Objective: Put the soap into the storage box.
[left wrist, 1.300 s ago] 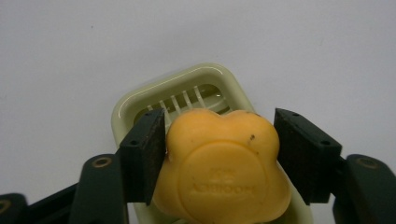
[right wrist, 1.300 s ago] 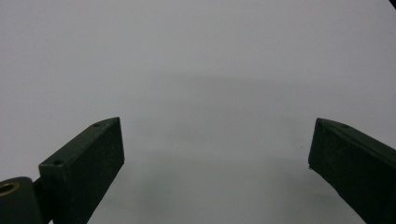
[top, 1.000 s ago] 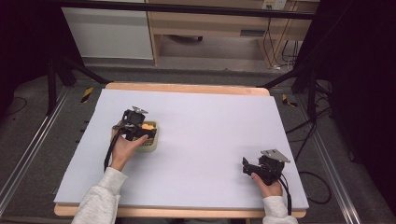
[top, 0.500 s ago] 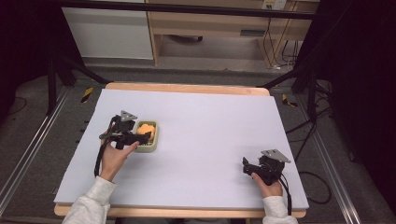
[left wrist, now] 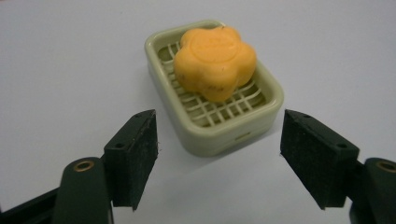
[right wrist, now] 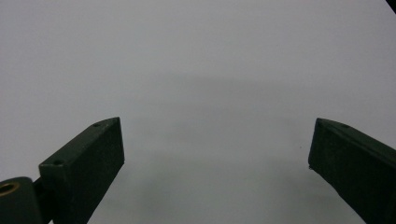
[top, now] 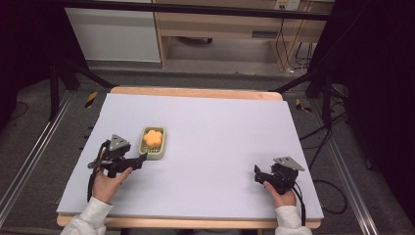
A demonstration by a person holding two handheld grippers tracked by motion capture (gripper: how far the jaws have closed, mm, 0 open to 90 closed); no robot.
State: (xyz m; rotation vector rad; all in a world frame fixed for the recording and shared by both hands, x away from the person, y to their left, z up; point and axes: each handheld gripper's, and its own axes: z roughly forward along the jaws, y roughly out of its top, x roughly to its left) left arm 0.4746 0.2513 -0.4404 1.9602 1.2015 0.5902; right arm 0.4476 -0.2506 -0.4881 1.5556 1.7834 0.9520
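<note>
Lavender bench (top: pixel 210 147), dark room around it. One soap dish (top: pixel 153 143), pale green, left of centre, long axis running away from the person. One orange flower-shaped soap (top: pixel 153 137) sits on its grid; embossed mark on top, unreadable. Left gripper (top: pixel 139 159) just beside the dish's near end, jaws apart and just been closing, nothing between them. Right gripper (top: pixel 258 173) well apart at the bench's right, jaws wide, empty.
</note>
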